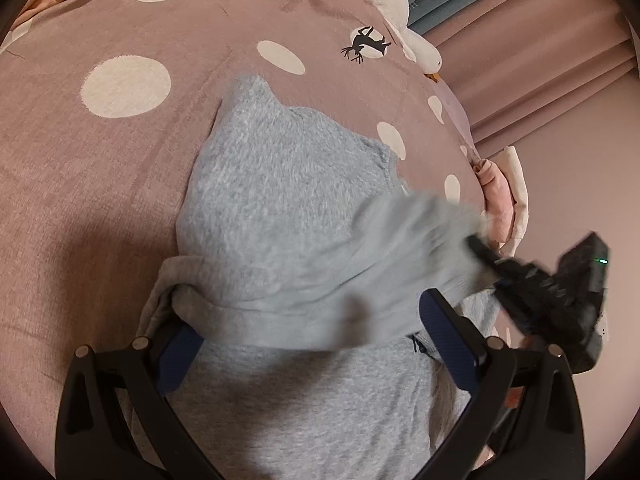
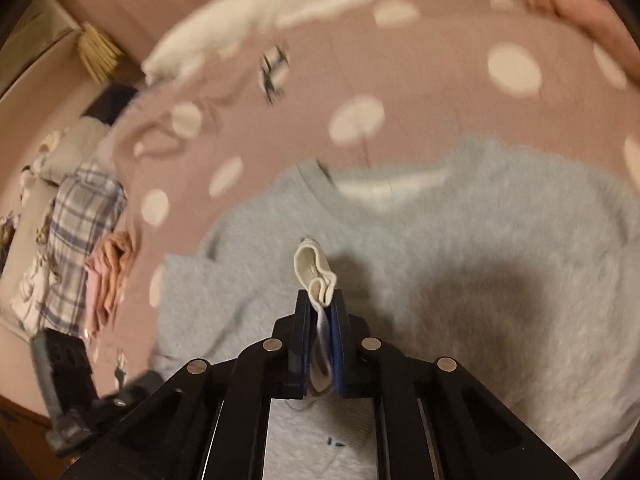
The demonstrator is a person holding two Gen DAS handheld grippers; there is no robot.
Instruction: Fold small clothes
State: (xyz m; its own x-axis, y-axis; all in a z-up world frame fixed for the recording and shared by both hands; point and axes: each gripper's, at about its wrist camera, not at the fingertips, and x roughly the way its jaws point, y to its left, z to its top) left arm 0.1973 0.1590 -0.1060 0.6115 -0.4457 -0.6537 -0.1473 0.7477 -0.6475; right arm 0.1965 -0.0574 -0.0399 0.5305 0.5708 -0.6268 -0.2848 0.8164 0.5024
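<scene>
Two views cover the scene. In your left wrist view, the left gripper (image 1: 316,344) stands spread, its blue pads straddling the fluffy grey knitted sweater (image 1: 280,200) lying on the pink bedspread with white dots (image 1: 80,160). A motion-blurred sleeve fold hides the garment's right side, where the right gripper (image 1: 484,252) bites it. Open bedspread lies to the left. In your right wrist view, the right gripper (image 2: 322,312) is pressed together, pinching a cream hem fold of the sweater (image 2: 480,240). The background is blurred; a checked cloth pile (image 2: 80,220) sits at the bed's left edge.
</scene>
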